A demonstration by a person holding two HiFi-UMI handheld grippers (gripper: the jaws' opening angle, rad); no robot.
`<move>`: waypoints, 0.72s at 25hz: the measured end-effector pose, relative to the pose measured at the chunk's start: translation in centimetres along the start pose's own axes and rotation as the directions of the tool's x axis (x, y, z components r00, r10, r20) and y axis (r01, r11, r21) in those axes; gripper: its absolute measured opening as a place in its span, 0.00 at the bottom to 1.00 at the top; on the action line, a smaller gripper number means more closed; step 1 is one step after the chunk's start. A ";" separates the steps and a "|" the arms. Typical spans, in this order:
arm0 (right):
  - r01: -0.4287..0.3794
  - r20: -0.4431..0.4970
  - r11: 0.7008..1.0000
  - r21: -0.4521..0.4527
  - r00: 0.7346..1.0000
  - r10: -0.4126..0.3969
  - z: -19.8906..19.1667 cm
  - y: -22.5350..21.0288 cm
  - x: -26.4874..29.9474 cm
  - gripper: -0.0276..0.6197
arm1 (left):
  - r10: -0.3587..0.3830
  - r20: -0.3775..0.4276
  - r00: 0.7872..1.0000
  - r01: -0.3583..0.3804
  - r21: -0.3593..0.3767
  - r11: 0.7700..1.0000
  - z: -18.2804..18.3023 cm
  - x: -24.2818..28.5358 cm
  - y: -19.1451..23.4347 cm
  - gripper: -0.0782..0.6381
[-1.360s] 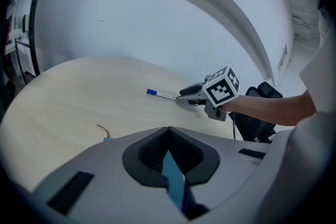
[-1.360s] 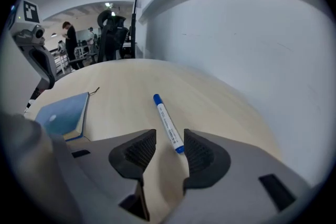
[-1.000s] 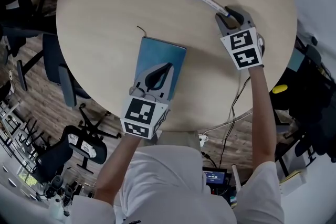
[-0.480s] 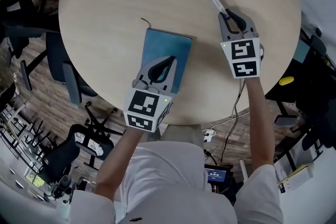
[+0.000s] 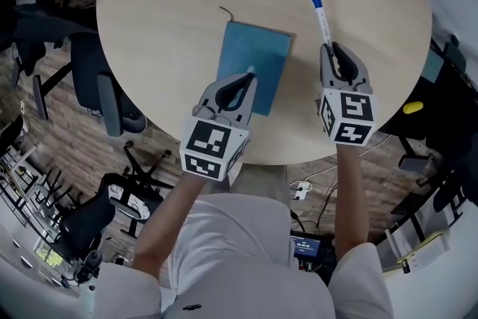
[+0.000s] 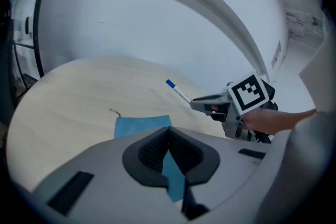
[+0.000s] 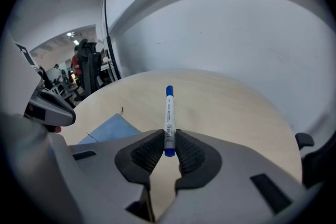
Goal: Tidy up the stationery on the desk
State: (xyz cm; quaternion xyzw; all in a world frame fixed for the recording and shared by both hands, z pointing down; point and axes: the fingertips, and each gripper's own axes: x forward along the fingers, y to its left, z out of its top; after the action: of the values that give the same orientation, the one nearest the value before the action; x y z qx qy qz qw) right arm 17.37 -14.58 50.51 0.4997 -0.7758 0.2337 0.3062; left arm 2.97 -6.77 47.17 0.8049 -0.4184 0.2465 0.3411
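A blue notebook [image 5: 258, 60] lies flat on the round pale wooden table [image 5: 164, 11], a thin ribbon [image 5: 226, 11] trailing from its far edge. My left gripper [image 5: 248, 73] is shut, its tips over the near part of the notebook [image 6: 142, 126]; blue shows through the gap under the tips [image 6: 168, 129]. My right gripper [image 5: 331, 48] is shut on a white marker with a blue cap [image 5: 320, 15]. The marker [image 7: 169, 113] points straight away from me, clamped near its tail between the pads of the right gripper [image 7: 169, 136]. In the left gripper view the marker [image 6: 178, 92] sticks out toward the left.
Office chairs [image 5: 104, 93] stand on the floor to the left of the table. Cables [image 5: 328, 168] hang below the near table edge. A yellow object [image 5: 411, 107] sits off the table at the right. A white curved wall rises behind the table [image 7: 226, 107].
The right gripper has drawn back toward me and swung the marker from pointing up-left to pointing straight ahead. The left gripper stays shut over the notebook.
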 end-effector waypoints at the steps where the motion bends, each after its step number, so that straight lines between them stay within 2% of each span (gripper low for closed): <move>1: 0.009 0.001 1.000 0.019 1.000 -0.009 -0.4 0.2 -0.6 0.18 | -0.002 0.001 1.000 0.002 0.003 1.000 -0.2 -0.4 -0.1 0.14; 7: 0.055 -0.002 0.987 0.149 0.998 -0.055 -2.8 1.6 -3.6 0.18 | -0.018 0.025 1.000 0.018 0.012 1.000 -1.6 -2.4 -0.5 0.14; 13: 0.058 -0.032 0.954 0.295 0.998 -0.051 -6.3 3.6 -5.4 0.18 | -0.033 0.034 0.999 0.032 0.031 0.999 -2.9 -3.5 -1.3 0.14; 18: 0.067 -0.081 0.937 0.344 0.996 -0.042 -9.4 5.7 -6.0 0.18 | -0.040 0.019 0.999 0.039 0.042 0.998 -4.3 -4.0 -1.6 0.14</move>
State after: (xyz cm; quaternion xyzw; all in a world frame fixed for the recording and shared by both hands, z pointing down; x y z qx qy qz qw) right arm 16.31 -2.23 52.56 0.5582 -0.6969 0.3759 0.2479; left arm 1.73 -0.78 46.65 0.8224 -0.4007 0.2402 0.3246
